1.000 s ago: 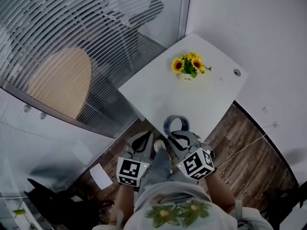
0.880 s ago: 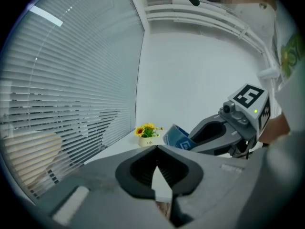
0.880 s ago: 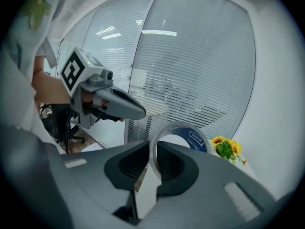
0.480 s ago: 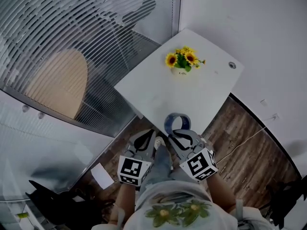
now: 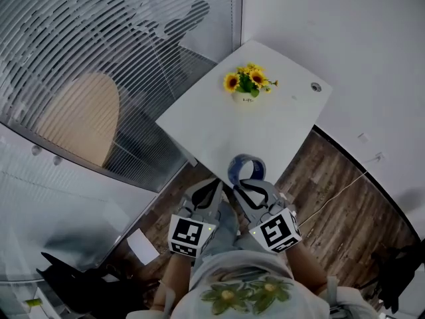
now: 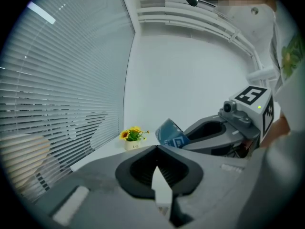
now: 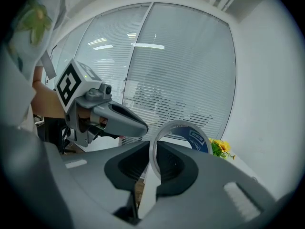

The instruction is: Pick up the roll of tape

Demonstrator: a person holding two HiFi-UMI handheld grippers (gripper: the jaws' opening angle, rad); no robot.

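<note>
Right gripper [image 7: 153, 149] is clamped on the roll of tape [image 7: 183, 132], a clear glossy ring with a blue printed core, held upright at the near edge of the white table [image 5: 279, 131]. Left gripper [image 6: 157, 149], just beside that edge, is pinched closed on nothing.

Grey L tool [image 5: 212, 185], R tool [image 5: 249, 183]; floral shirt [image 5: 246, 292].

Your head view is dim and grey, a dark shadow lying across the blinds [image 5: 189, 15] and soft light on the bench [image 5: 265, 131]. Both gripper views bulge and blacken at the corners; your left tongs [image 6: 157, 148] look soft.
</note>
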